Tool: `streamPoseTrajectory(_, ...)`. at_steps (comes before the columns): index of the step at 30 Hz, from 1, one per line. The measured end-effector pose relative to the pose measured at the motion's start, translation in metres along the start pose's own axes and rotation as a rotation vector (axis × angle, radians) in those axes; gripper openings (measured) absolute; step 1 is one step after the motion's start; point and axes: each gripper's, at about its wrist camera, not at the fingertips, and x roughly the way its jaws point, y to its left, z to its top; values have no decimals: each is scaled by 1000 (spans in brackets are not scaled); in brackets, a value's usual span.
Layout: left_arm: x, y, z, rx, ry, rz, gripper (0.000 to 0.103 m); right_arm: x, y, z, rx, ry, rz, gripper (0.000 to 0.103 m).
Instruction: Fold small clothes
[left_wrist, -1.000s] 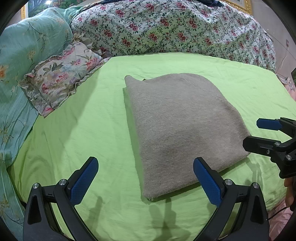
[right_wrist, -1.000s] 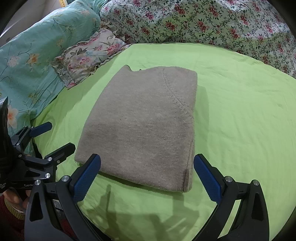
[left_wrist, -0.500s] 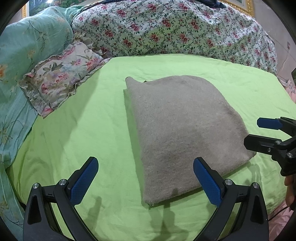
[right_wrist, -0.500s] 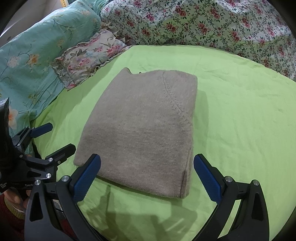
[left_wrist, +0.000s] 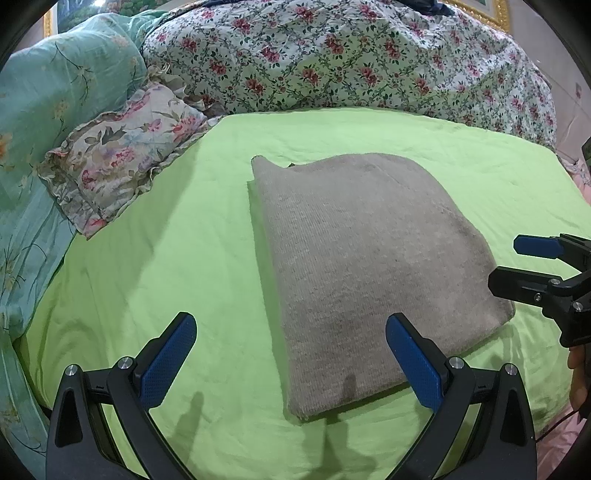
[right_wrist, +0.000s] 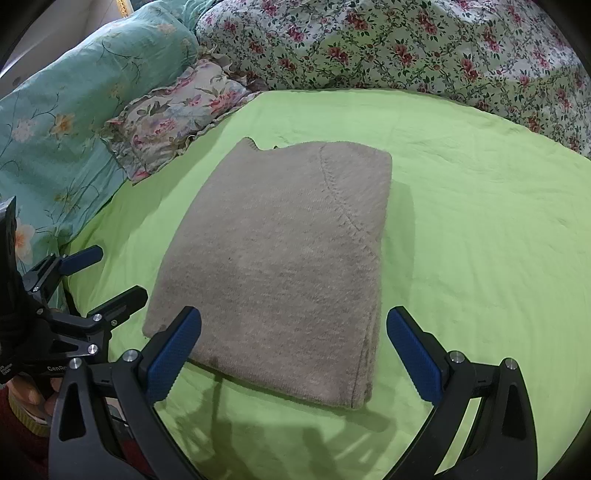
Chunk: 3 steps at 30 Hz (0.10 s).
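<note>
A grey-brown knitted garment (left_wrist: 365, 258) lies folded into a neat rectangle on the lime green sheet (left_wrist: 177, 258); it also shows in the right wrist view (right_wrist: 280, 258). My left gripper (left_wrist: 291, 354) is open and empty, hovering just before the garment's near left corner. My right gripper (right_wrist: 295, 350) is open and empty, just before the garment's near edge. Each gripper shows in the other's view: the right one (left_wrist: 524, 264) at the garment's right side, the left one (right_wrist: 107, 277) at its left side.
A frilled floral pillow (left_wrist: 122, 151) and a teal floral pillow (left_wrist: 44, 110) lie at the left. A floral quilt (left_wrist: 351, 55) is heaped along the back. The green sheet (right_wrist: 480, 221) stretches out to the right of the garment.
Both grippers have drawn back slightly and stay open. The garment lies as before, looking a little farther off in both views.
</note>
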Motion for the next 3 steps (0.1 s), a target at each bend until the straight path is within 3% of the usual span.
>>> streamPoseTrajectory(3,3,0,-1,-8,10,-1,103,3,-1,1,7,0,2,101)
